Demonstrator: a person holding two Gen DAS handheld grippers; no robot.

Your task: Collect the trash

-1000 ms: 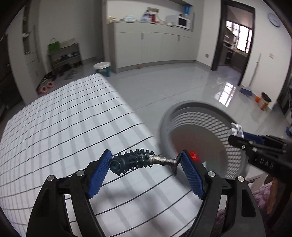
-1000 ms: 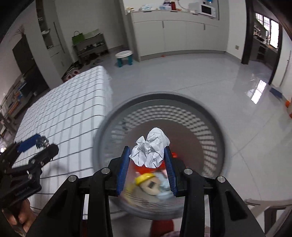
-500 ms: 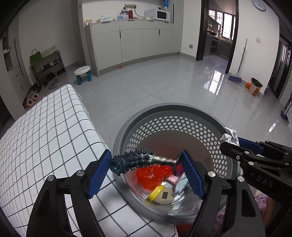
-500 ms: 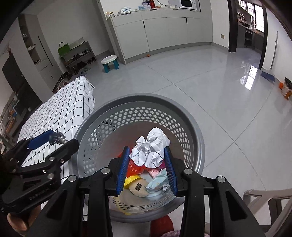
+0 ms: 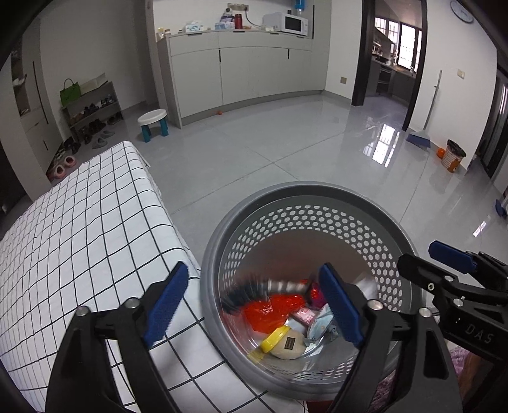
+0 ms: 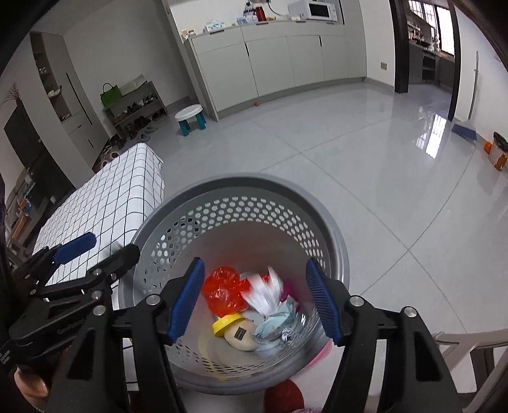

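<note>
Grey perforated waste basket, round, stood on the glossy floor just beside the table with the black-and-white checked cloth.

Left gripper: held over the basket's near rim, blue-padded fingers spread wide with nothing pinched; jaws had just been opening. A dark, motion-blurred streak, the knobbly fish-shaped piece, was clear of the pads inside the basket.

Right gripper: over the basket mouth, fingers likewise spread and empty; jaws had just been opening. Crumpled white paper, blurred, was inside the basket, free of both pads.

Contents at the basket bottom: red plastic wrapper, yellow lid, beige oval item with a dark label, pale blue wrapper.

Background: white stool with teal legs, white cabinets with a microwave on top.
</note>
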